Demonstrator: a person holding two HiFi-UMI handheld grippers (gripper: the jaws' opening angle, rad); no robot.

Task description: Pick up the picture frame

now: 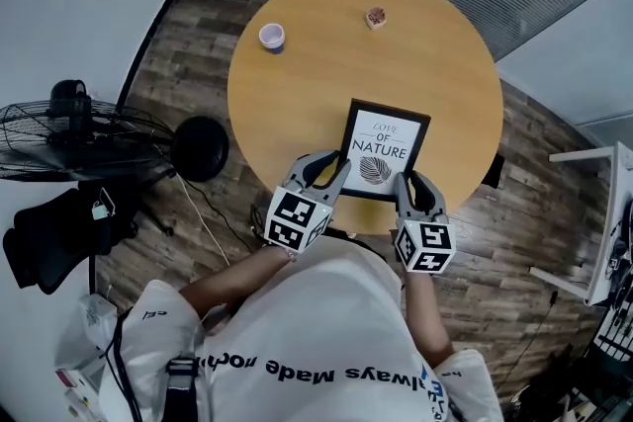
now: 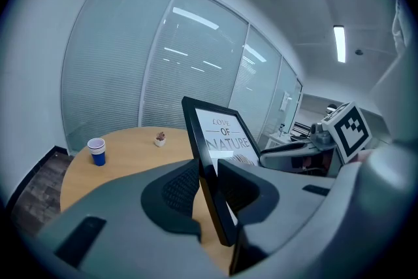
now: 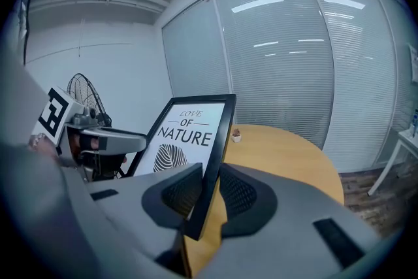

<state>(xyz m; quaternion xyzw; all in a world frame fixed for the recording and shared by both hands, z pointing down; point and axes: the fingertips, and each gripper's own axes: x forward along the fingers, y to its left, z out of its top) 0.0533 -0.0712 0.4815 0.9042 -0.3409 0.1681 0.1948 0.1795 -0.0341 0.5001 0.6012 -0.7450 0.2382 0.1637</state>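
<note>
Office meeting room, shown by blind-covered glass partitions [image 3: 281, 62], round table [image 1: 297, 94], strip lights [image 2: 339, 42].

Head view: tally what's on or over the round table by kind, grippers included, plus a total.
picture frame: 1
cup: 1
small pot: 1
grippers: 2 (left gripper, right gripper, both clamped on the picture frame)
total: 5

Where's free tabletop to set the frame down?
Table is mostly bare: the whole right half in the head view, and the middle between cup, small pot and picture frame. Crowded only at the near edge, where left gripper and right gripper clamp the frame.
</note>
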